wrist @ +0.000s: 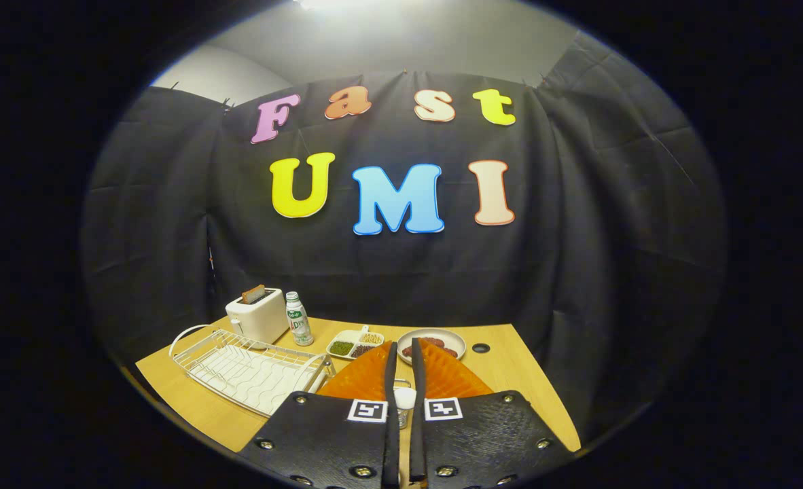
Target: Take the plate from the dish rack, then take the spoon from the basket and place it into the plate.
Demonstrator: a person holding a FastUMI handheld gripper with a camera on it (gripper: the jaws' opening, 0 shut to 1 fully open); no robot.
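Gripper (402, 370) fingers nearly closed, clamping the orange plate (367, 380) edge-on between them above the wooden table (510, 367); dish rack (245, 370) lies just beside, to their left.

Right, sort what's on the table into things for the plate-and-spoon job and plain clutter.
Job: orange ribbed plate, showing either side of the fingers, which stand close together; white wire dish rack.
Clutter: white toaster with toast; green-labelled plastic bottle; white divided dish of beans; round pale plate of reddish food.
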